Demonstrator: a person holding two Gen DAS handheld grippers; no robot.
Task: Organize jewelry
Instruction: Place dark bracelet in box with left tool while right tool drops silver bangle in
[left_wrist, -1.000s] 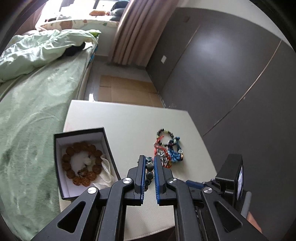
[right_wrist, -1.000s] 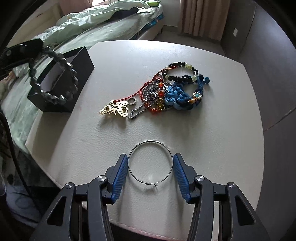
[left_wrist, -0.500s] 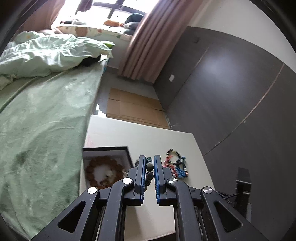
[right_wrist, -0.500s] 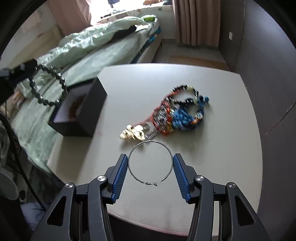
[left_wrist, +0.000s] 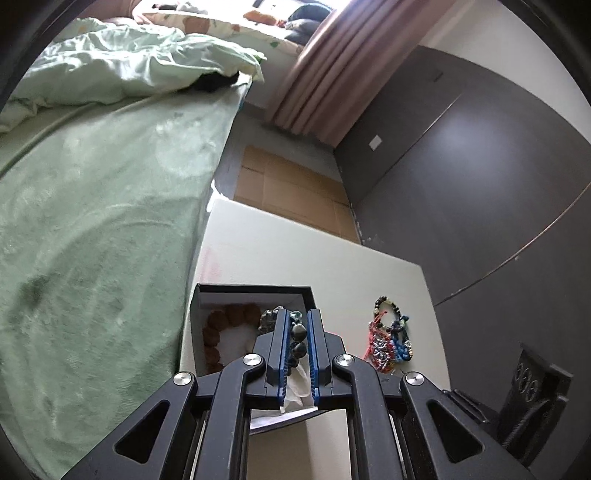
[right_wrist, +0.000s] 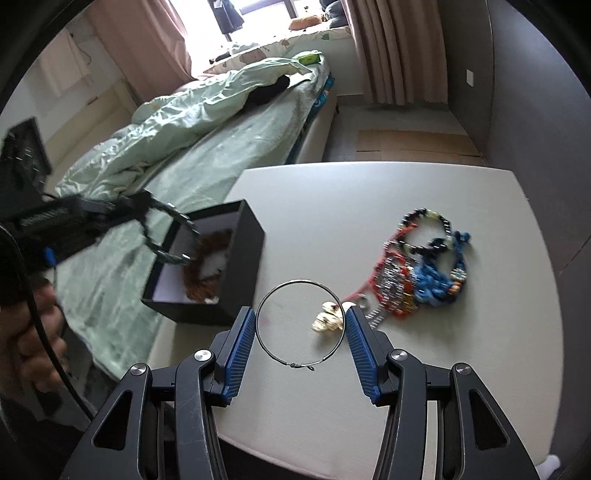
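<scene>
A: Left gripper (left_wrist: 296, 334): finish?
B: Black plastic linkage arms, blue ribbed pads, silver round screws at the pivots.
A: Right gripper (right_wrist: 300, 326)?
B: Same build. A black cable (right_wrist: 48, 332) runs past the person's left hand (right_wrist: 35, 347).

Daylit room, fisheye views
The window (right_wrist: 258, 22) blows out white; frame edges curve and darken; the left claw (right_wrist: 173, 236) is motion-blurred.

No lettering, label, brand or number is legible anywhere in either wrist view, ahead of or beside the tongs.
</scene>
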